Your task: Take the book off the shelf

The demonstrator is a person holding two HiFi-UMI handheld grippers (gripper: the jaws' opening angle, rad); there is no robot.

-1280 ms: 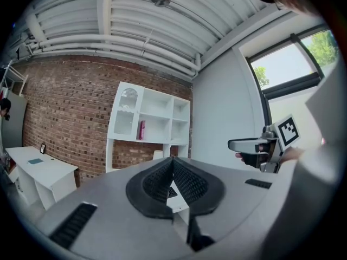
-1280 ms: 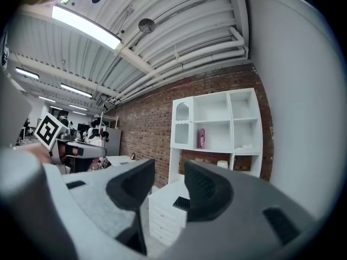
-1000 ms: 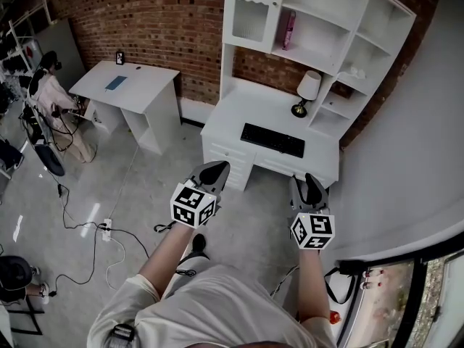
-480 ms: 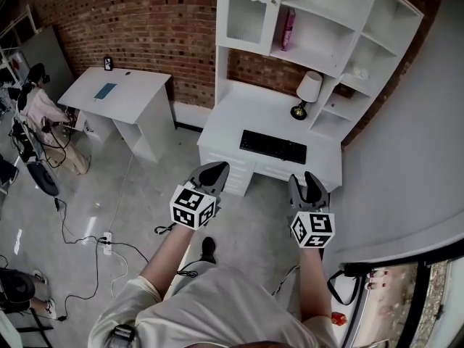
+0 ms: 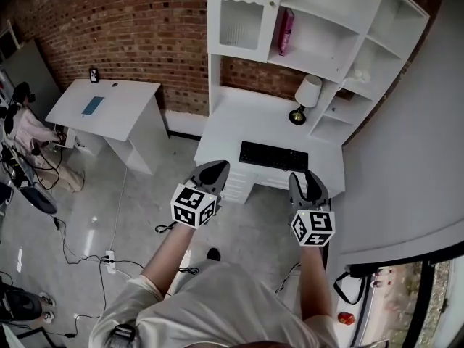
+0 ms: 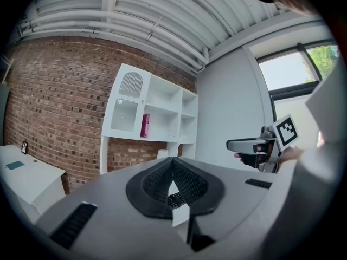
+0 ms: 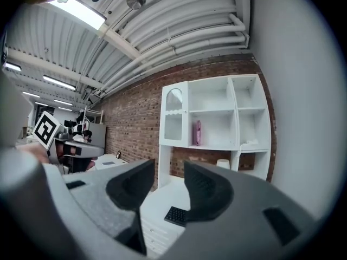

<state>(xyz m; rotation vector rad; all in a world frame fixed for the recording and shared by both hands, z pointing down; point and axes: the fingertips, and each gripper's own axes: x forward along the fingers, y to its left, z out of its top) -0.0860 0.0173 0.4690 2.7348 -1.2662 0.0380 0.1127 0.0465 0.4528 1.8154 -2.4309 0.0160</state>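
Note:
A pink book [image 5: 286, 31] stands upright at the left end of the middle compartment of the white shelf unit [image 5: 341, 20]; it also shows in the left gripper view [image 6: 145, 125] and the right gripper view [image 7: 197, 132]. Both grippers are held level, side by side, well short of the shelf and over the floor in front of the desk. My left gripper [image 5: 215, 167] [image 6: 173, 164] is shut, its tips touching with nothing between them. My right gripper [image 5: 304, 180] [image 7: 169, 176] is open and empty.
Under the shelf is a white desk [image 5: 239, 122] with a black keyboard [image 5: 273, 156] and a small lamp [image 5: 307, 96]. A second white table [image 5: 101, 107] stands at the left by the brick wall. Cables [image 5: 94, 245] trail on the floor. A grey wall [image 5: 413, 158] is at the right.
The desk and shelf have come nearer and lower in the head view as I walk toward them. Both grippers keep their pose and jaw state.

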